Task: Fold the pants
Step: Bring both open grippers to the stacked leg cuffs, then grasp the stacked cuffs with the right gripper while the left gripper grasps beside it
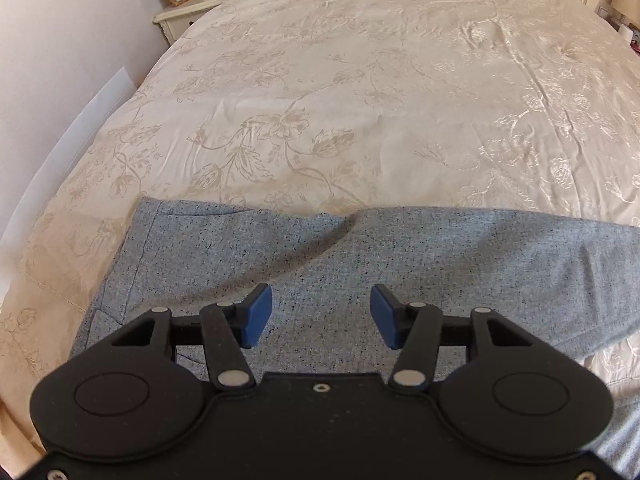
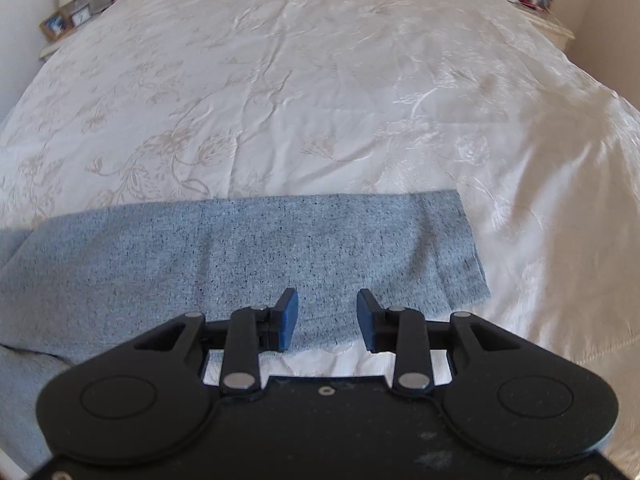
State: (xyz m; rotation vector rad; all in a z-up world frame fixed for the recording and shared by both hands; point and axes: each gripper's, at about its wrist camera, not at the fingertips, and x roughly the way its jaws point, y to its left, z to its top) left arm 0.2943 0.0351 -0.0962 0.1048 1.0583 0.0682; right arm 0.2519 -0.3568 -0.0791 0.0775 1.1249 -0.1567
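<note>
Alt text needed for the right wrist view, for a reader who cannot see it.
The right gripper hangs open and empty above grey speckled pants lying flat across a cream floral bedspread. The pants' leg end lies to the right; nightstands sit blurred at the far corners.

One pants (image 1: 360,264), two grippers (image 1: 321,316), one bed (image 1: 360,100)

A wide bed (image 1: 360,80) with a cream flowered cover carries grey-blue speckled pants (image 2: 248,248) lying flat near its front edge.
</note>
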